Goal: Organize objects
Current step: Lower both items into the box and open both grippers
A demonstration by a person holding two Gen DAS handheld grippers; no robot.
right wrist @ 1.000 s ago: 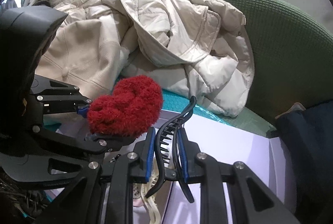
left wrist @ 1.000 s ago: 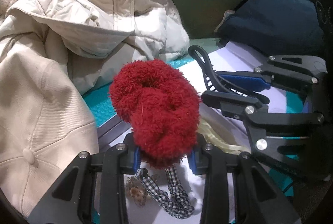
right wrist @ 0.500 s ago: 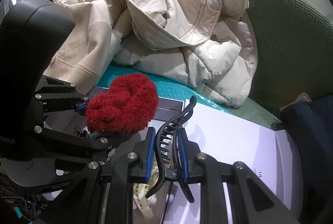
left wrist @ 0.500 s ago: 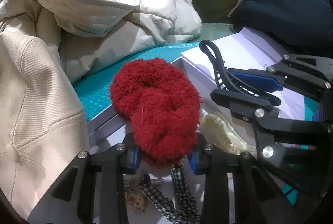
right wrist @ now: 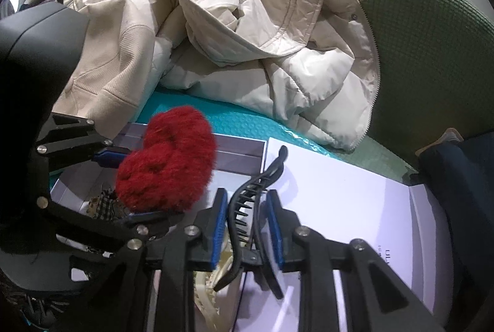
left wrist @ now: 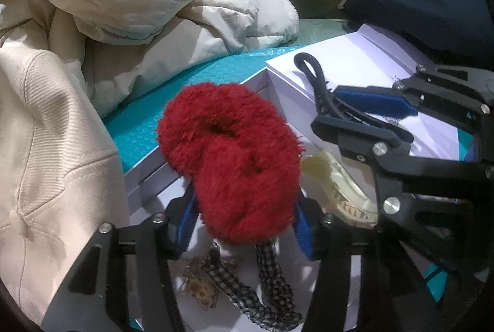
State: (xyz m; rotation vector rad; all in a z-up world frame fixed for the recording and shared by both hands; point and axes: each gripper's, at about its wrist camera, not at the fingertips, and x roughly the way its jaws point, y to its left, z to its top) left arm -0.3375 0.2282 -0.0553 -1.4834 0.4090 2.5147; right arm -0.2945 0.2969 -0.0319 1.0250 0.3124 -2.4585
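Holding now: left gripper [left wrist: 244, 227] is clenched on the red fluffy scrunchie [left wrist: 230, 160]; right gripper [right wrist: 247, 227] is clamped on the black hair claw [right wrist: 250, 205]. Both are held above the open white box [left wrist: 148, 174], not resting in it.
Near, box floor: a checked fabric tie [left wrist: 262, 292] and a small speckled hair ornament [left wrist: 200, 290] lie under the left gripper; a scrunchie dropped on top would likely bury them and undo the sorting.
Near right, cream hair claw [left wrist: 339, 190]: it lies in the box just beside the right gripper; lowering the black claw onto it risks the teeth interlocking.
Grippers: they sit very close, the right one crossing the left wrist view; lowering both together could knock them and jar a grip loose.
Middle, white lid [right wrist: 339, 193]: it lies flat to the right of the box; a claw released too far right would land on it instead.
Scrunchie: soft, so it may cling to the blue pads on release.
Far, beige jacket [right wrist: 262, 32]: heaped on the teal mat [right wrist: 222, 119]; an overshoot could lose small items in its folds.
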